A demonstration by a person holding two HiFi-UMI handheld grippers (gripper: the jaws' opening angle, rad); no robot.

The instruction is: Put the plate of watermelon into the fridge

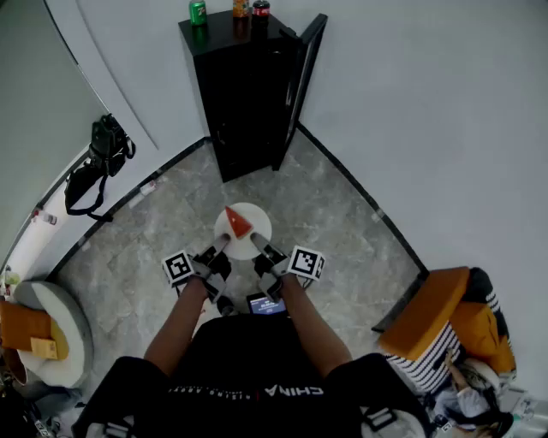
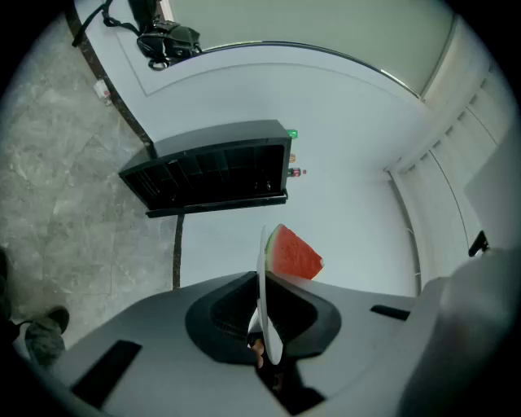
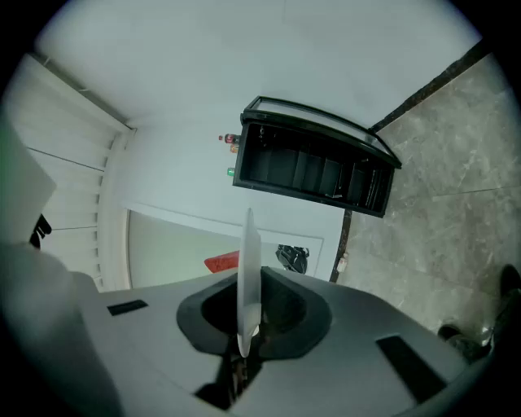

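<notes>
A white plate [image 1: 253, 241] carrying a red watermelon wedge [image 1: 237, 221] is held level over the marble floor, a short way in front of the black fridge [image 1: 248, 94]. The fridge door [image 1: 300, 85] stands open to the right. My left gripper [image 1: 218, 248] is shut on the plate's near-left rim and my right gripper [image 1: 261, 248] on its near-right rim. In the left gripper view the plate [image 2: 265, 309] runs edge-on between the jaws with the wedge [image 2: 293, 254] beyond, facing the fridge [image 2: 216, 175]. In the right gripper view the plate [image 3: 247, 285] is likewise clamped, with the fridge [image 3: 313, 171] ahead.
Three drink cans [image 1: 198, 12] stand on the fridge top. A black bag [image 1: 103, 158] lies on the white ledge at the left. A round stool [image 1: 51, 334] sits at the lower left. A seated person [image 1: 462, 342] with an orange cushion is at the lower right.
</notes>
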